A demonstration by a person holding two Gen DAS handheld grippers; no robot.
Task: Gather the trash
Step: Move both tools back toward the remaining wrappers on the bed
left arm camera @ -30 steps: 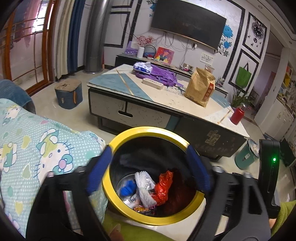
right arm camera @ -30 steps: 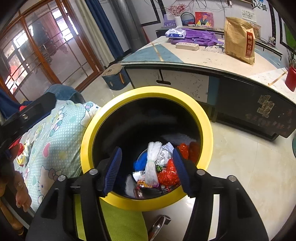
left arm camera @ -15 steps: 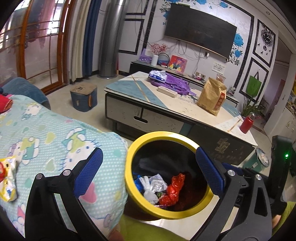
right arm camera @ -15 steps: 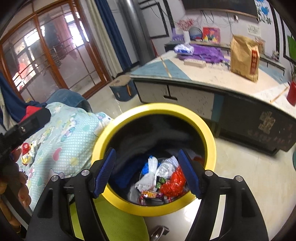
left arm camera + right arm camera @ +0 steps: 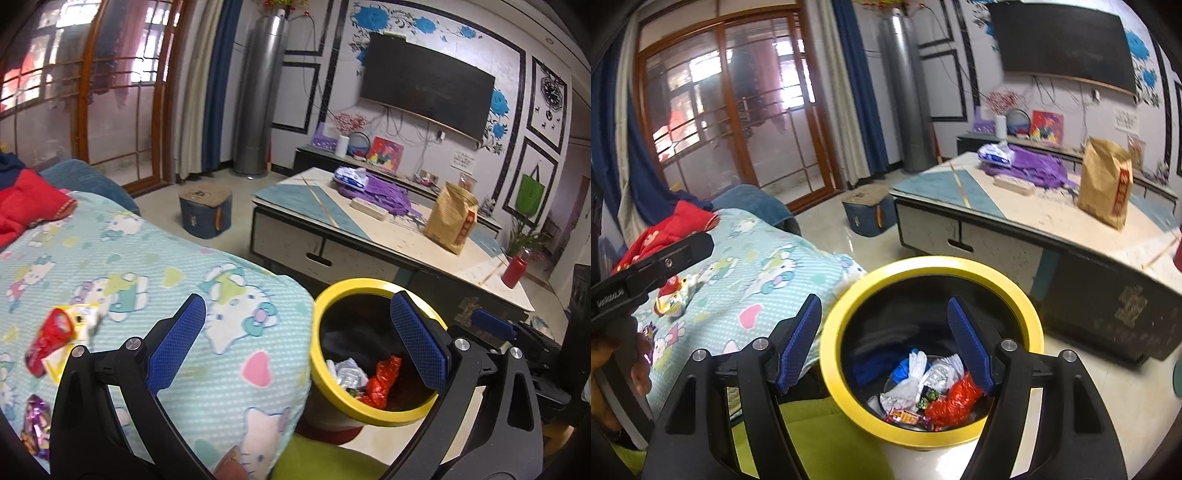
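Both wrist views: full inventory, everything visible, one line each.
Bin: 1, yellow rim, on floor beside bed; wrappers inside.
Red-yellow wrapper: 1, on blanket.
Purple wrapper: 1, blanket's near edge.
Blanket: 1, teal cartoon print, on bed.
Red cloth: 1, far end of bed.
Coffee table: 1, behind bin.
Paper bag: 1, brown, on table.
Stool: 1, blue, on floor.
Left gripper: open, empty.
Right gripper: open, empty.

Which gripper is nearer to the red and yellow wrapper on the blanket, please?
Left. The left gripper hangs just beside the red and yellow wrapper; the right gripper is over the bin.
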